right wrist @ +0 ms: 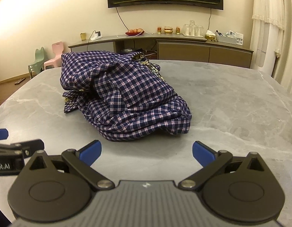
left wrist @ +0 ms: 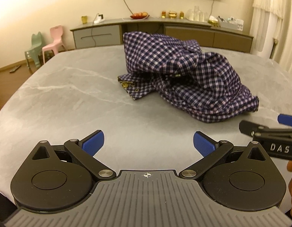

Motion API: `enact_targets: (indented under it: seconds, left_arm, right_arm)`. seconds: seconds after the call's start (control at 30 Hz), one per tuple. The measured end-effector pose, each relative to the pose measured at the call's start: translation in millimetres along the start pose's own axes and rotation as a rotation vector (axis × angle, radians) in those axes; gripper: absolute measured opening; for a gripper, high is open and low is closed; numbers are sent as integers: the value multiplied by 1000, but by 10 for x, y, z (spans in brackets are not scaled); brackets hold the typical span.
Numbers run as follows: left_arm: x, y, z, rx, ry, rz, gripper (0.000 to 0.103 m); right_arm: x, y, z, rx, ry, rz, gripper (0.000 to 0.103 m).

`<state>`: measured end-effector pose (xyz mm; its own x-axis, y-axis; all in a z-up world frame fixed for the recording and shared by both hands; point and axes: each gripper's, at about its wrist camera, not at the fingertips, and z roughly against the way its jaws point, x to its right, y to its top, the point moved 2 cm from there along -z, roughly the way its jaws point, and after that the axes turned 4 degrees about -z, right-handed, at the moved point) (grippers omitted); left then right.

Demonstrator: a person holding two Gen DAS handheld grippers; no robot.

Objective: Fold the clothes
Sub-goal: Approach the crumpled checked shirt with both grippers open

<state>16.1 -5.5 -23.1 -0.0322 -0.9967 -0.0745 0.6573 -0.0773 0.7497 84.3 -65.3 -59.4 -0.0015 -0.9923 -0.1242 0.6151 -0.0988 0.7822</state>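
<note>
We hold the left gripper (left wrist: 148, 143) and right gripper (right wrist: 147, 152) wide apart, empty, above the grey marble-patterned table (left wrist: 61, 94). The crumpled navy-and-white checked shirt (right wrist: 125, 96) lies heaped at twelve o'clock, not yet grasped.

The blue checked shirt (right wrist: 125, 96) lies in a crumpled heap, unfolded, at 12 o'clock, with one end sticking up.
</note>
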Motion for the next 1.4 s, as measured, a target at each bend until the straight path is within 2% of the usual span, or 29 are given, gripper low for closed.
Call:
enact_targets:
  seconds: [0.03, 0.1, 0.2, 0.23, 0.3, 0.33, 0.37, 0.43, 0.47, 0.5, 0.77, 1.0, 1.03, 1.07, 1.1, 1.13, 1.17, 1.2, 1.23, 1.3, 1.37, 1.4]
  left_arm:
    - [-6, -12, 3, 1, -7, -1, 96]
    - [-31, -30, 19, 13, -6, 14, 83]
    - [-49, -51, 11, -1, -37, 17, 70]
    - [-59, -60, 9, -5, -50, 23, 66]
    - [-55, -78, 13, -12, -71, 23, 42]
    - [-45, -88, 22, -13, -78, 20, 35]
    - [-32, -99, 40, -9, -81, 16, 24]
    - [-6, -113, 72, 2, -84, 3, 12]
    - [5, -115, 87, 8, -84, -3, 3]
    - [14, -116, 100, 15, -82, -10, 0]
    - [23, -93, 148, 62, -65, -34, 0]
    - [-29, -59, 72, 52, -59, -11, 0]
    - [-43, -48, 42, 43, -57, -10, 0]
    - [-59, -41, 5, 31, -56, -5, 1]
    - [-80, -37, -24, 27, -55, 3, 6]
    - [-100, -30, -41, 27, -51, 9, 11]
    - [-120, -23, -54, 30, -48, 16, 28]
    - [-141, -14, -60, 36, -44, 24, 37]
    - [-161, -3, -65, 43, -40, 30, 51]
    - [-196, 25, -70, 58, -28, 36, 68]
    - [-229, 51, -63, 80, -15, 50, 80]
    - [-250, 65, -58, 92, -12, 62, 85]
  right_arm:
    - [-1, 3, 0, 2, 2, -2, 103]
    - [-7, 8, 7, 4, 6, 1, 103]
    - [-11, 11, 25, 14, 16, 7, 95]
    - [-14, 11, 26, 14, 26, 6, 88]
    - [-18, 7, 28, 10, 41, 3, 68]
    - [-19, 3, 21, 1, 50, 3, 46]
    - [-20, -1, 14, -9, 60, 2, 23]
    - [-28, -8, -3, -30, 85, 4, 4]
    - [-36, -14, -2, -34, 100, 9, 0]
    - [-41, -22, 8, -33, 109, 11, 0]
    - [-102, -38, 97, -16, 134, 42, 0]
    - [-97, -49, -5, -18, 98, 32, 0]
    - [-84, -49, -25, -18, 88, 23, 4]
    - [-69, -50, -45, -24, 77, 16, 13]
    - [-50, -50, -61, -25, 64, 6, 18]
    - [-31, -49, -75, -26, 53, -4, 35]
    - [-19, -43, -84, -26, 46, -10, 49]
    - [-9, -41, -85, -20, 39, -16, 54]
    - [-4, -39, -88, -16, 33, -18, 57]
    - [-4, -37, -122, -15, 29, -16, 62]
    - [3, -34, -137, -14, 23, -19, 71]
    - [4, -28, -145, -14, 22, -20, 72]
